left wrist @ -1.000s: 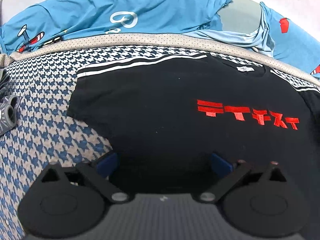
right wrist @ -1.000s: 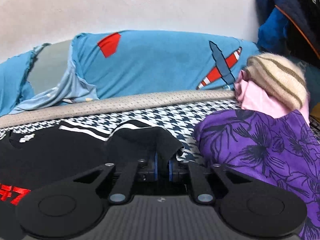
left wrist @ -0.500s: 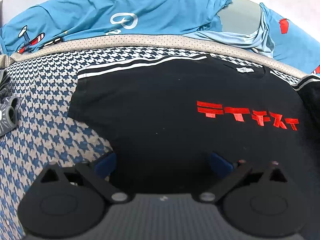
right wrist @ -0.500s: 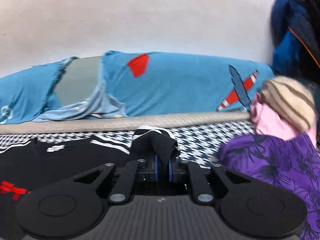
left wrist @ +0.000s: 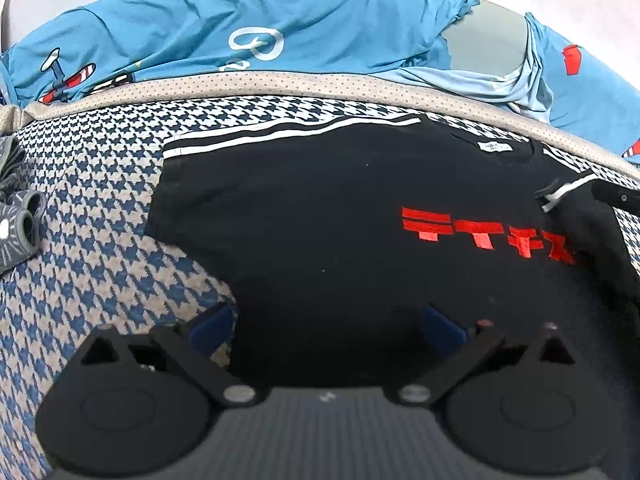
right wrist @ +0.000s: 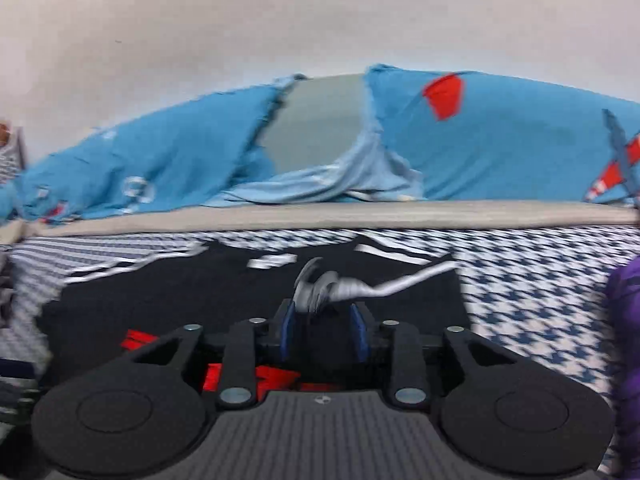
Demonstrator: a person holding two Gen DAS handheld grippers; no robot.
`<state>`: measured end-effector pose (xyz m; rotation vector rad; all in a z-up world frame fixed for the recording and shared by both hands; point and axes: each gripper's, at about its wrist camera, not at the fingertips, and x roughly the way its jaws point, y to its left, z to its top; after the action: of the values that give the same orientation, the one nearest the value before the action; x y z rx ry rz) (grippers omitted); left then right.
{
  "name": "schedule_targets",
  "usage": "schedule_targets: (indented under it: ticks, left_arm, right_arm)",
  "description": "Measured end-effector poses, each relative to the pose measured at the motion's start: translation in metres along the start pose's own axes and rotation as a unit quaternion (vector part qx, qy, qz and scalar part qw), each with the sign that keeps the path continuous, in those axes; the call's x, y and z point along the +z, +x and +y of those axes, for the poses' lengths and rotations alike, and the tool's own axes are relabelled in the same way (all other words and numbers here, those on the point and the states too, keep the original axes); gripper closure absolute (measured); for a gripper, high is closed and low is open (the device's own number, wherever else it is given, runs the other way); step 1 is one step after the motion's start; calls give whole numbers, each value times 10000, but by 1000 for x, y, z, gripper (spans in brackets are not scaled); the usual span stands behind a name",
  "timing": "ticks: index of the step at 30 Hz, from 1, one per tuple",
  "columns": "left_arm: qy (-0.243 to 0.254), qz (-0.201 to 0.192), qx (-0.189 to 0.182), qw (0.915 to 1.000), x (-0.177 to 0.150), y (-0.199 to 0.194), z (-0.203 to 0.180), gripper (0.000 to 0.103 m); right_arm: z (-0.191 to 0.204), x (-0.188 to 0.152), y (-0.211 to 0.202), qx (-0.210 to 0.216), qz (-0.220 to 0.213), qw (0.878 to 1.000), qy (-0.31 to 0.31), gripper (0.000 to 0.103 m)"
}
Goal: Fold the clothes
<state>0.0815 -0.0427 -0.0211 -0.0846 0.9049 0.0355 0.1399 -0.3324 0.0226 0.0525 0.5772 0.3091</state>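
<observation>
On houndstooth cover [left wrist: 100, 280], black T-shirt [left wrist: 320, 220] (red lettering) lies flat; both claws apart.

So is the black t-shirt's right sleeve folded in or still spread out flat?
Folded in. The black t-shirt has its striped right sleeve turned over onto the chest beside the red lettering; the left sleeve lies spread flat.

Both the left gripper [left wrist: 328, 330] and right gripper [right wrist: 323, 330] are matte black, with blue finger pads [right wrist: 287, 330], round disc housings, silver screws and a ribbed grey base.
</observation>
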Motion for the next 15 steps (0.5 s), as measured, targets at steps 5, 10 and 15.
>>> schedule_targets:
  ticks: [5,10,15]
  left_arm:
    - [-86,-56,30,9999,3,-3,6,2]
    - [-236,-130,103,9996,10,-6,17,2]
    - [-635,-243,225,9974,24,-10,41,2]
  right_arm:
    - [-4,4,-7,-87,-142,9998,55,68]
    - [-31,7,-10,-608,-146,9970,458,68]
    - [-46,5,-8,-680,46,9958,620,68]
